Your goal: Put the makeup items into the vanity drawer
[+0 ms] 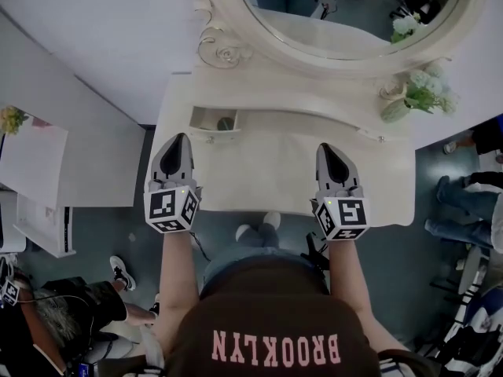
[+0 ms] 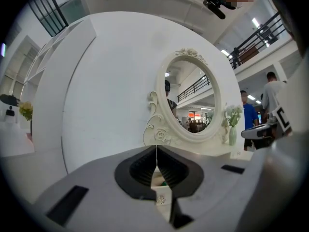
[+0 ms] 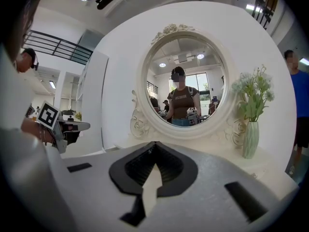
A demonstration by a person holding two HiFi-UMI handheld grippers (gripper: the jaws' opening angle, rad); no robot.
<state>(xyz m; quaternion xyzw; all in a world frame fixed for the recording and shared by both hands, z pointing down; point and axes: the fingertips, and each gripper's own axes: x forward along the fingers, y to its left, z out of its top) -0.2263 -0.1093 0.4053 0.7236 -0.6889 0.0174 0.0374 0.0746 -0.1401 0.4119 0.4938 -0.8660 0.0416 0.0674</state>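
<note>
Pointing toward the mirror (image 1: 346,10), the left gripper (image 1: 181,138) and right gripper (image 1: 323,148) hang over the vanity (image 1: 267,167), each with jaws pressed together and nothing between them. An open drawer (image 1: 202,119) sits just ahead of the left gripper's tip, slightly to its right, not touching it. A dark round item (image 1: 226,123) lies at the drawer's right end; its long axis cannot be told. The drawer's long side runs across the vanity, its knobbed front facing the person. The person's shirt (image 1: 275,320) reads BROOKLYN.
</note>
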